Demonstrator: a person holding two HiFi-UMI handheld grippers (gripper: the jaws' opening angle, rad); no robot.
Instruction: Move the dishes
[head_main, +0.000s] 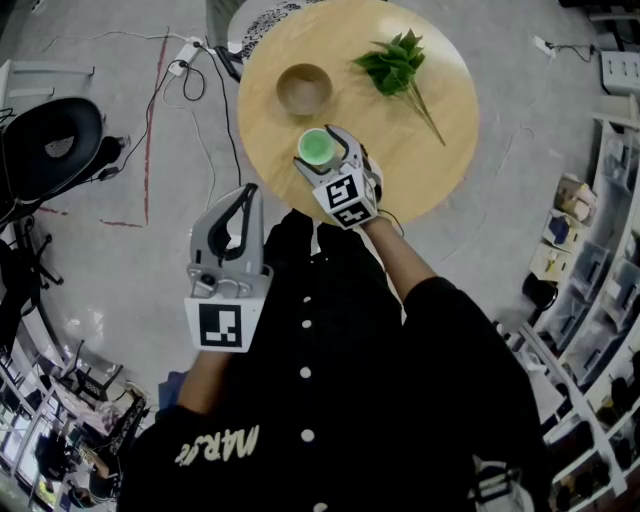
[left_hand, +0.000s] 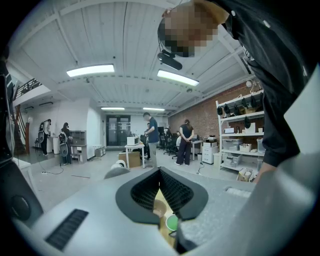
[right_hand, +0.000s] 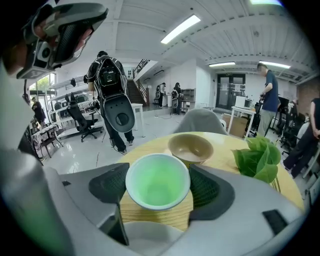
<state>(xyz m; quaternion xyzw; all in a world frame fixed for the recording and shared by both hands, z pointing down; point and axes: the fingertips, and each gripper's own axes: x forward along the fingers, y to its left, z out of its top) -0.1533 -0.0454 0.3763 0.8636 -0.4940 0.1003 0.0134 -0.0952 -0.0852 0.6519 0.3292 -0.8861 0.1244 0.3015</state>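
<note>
A round wooden table (head_main: 430, 150) holds a tan bowl (head_main: 303, 88) and a leafy green sprig (head_main: 395, 65). My right gripper (head_main: 324, 152) is shut on a green cup (head_main: 316, 146) near the table's front edge. In the right gripper view the green cup (right_hand: 157, 181) sits between the two dark pads (right_hand: 210, 189), with the tan bowl (right_hand: 191, 146) just behind it and the sprig (right_hand: 257, 157) at the right. My left gripper (head_main: 244, 200) hangs off the table, by my body, shut and empty. Its jaws (left_hand: 160, 172) meet at the tips.
A black office chair (head_main: 50, 145) stands at the left on the grey floor. Cables (head_main: 190, 70) run beside the table's left side. Shelving with boxes (head_main: 590, 250) lines the right. Several people stand far off in the room (left_hand: 150, 137).
</note>
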